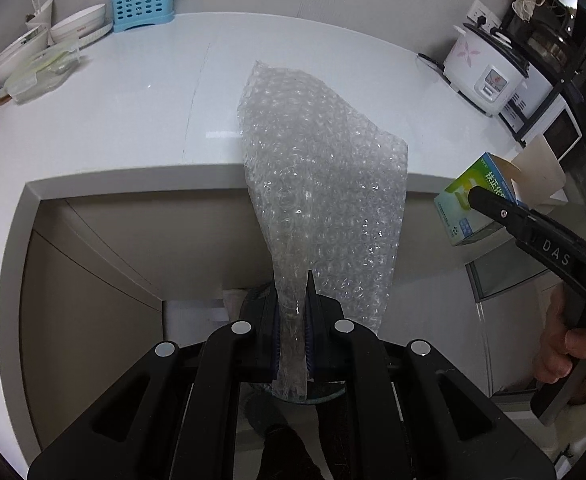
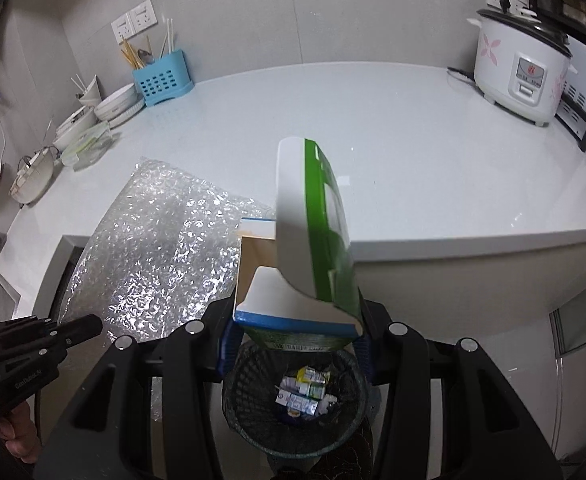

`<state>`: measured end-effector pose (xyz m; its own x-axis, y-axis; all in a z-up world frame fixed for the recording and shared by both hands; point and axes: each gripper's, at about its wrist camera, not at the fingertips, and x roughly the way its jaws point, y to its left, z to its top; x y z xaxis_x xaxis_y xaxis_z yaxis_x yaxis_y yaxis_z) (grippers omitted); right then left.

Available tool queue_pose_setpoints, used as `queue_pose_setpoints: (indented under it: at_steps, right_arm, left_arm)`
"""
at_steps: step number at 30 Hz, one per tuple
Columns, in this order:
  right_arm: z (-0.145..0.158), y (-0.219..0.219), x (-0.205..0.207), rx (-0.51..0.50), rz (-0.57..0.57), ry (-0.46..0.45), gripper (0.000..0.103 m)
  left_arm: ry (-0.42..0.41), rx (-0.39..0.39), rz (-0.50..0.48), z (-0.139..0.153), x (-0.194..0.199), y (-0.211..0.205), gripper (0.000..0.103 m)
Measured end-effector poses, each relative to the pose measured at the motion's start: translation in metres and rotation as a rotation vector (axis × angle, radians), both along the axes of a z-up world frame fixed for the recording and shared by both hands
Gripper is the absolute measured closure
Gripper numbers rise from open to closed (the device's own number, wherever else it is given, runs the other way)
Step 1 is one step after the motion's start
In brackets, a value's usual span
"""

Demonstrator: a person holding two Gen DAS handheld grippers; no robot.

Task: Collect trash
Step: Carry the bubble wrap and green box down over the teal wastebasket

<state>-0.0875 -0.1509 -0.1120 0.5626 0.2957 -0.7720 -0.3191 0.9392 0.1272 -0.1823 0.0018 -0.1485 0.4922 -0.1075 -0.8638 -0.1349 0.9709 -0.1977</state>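
My left gripper (image 1: 293, 332) is shut on a sheet of clear bubble wrap (image 1: 321, 176) and holds it up in front of the white counter's edge; the sheet also shows in the right wrist view (image 2: 153, 248). My right gripper (image 2: 293, 340) is shut on a green and white carton box (image 2: 313, 236) with open flaps, held above a dark mesh trash bin (image 2: 249, 400). Small cartons (image 2: 303, 394) lie in the bin. The box also shows in the left wrist view (image 1: 473, 204), with the right gripper's finger across it.
The white counter (image 2: 413, 160) carries a rice cooker (image 2: 521, 68) at the right, a blue utensil holder (image 2: 161, 80) and stacked bowls (image 2: 113, 108) at the back left. A microwave on a rack (image 1: 549, 120) stands at the far right. Cabinet fronts lie below the counter.
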Motion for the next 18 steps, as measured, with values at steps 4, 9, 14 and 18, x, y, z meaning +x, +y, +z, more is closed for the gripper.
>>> queue_pose_setpoints:
  at_steps: [4, 9, 14, 18]
  right_arm:
    - [-0.013, -0.002, -0.006, -0.002, 0.005, 0.022, 0.059]
    - [-0.036, -0.002, -0.012, -0.016, 0.019, 0.064, 0.059]
    - [-0.059, 0.002, -0.019, -0.04, 0.046, 0.099, 0.059]
    - [-0.077, 0.005, -0.022, -0.054, 0.059, 0.134, 0.059]
  left_arm:
    - [0.048, 0.01, -0.017, -0.022, -0.015, -0.005, 0.095]
    - [0.094, 0.021, -0.028, -0.048, -0.023, -0.012, 0.095]
    - [0.13, 0.032, -0.035, -0.071, -0.027, -0.016, 0.095]
    - [0.163, 0.027, -0.033, -0.088, -0.031, -0.019, 0.095]
